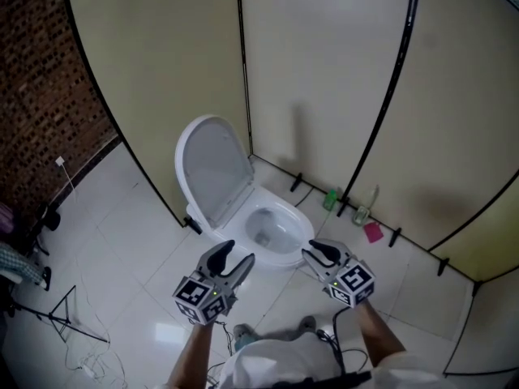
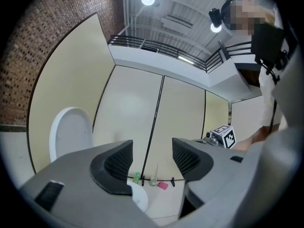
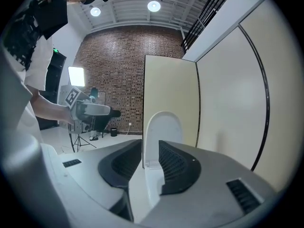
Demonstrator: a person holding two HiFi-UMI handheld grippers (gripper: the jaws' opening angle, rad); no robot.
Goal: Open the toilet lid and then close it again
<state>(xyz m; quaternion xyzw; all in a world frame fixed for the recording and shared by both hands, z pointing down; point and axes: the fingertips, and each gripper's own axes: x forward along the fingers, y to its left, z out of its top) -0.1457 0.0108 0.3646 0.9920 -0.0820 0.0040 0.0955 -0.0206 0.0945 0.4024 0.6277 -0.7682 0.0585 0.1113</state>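
Observation:
A white toilet stands against the cream partition with its lid (image 1: 212,168) raised upright and the bowl (image 1: 272,229) uncovered. My left gripper (image 1: 237,254) hovers just in front of the bowl's left side, open, with nothing between its jaws. My right gripper (image 1: 310,250) hangs by the bowl's right front edge, its jaws only a narrow gap apart and empty. In the left gripper view the lid (image 2: 71,134) shows at the left, beyond the left gripper (image 2: 152,158). The right gripper view has the lid (image 3: 164,132) straight behind the gap of the right gripper (image 3: 149,158). Neither gripper touches the toilet.
Cream partition panels (image 1: 324,79) close off the back and the right. A green bottle (image 1: 330,199), a clear bottle (image 1: 362,211) and a pink item (image 1: 373,232) sit at the partition's foot. A brick wall (image 1: 40,96), a tripod (image 1: 57,314) and floor cables lie left.

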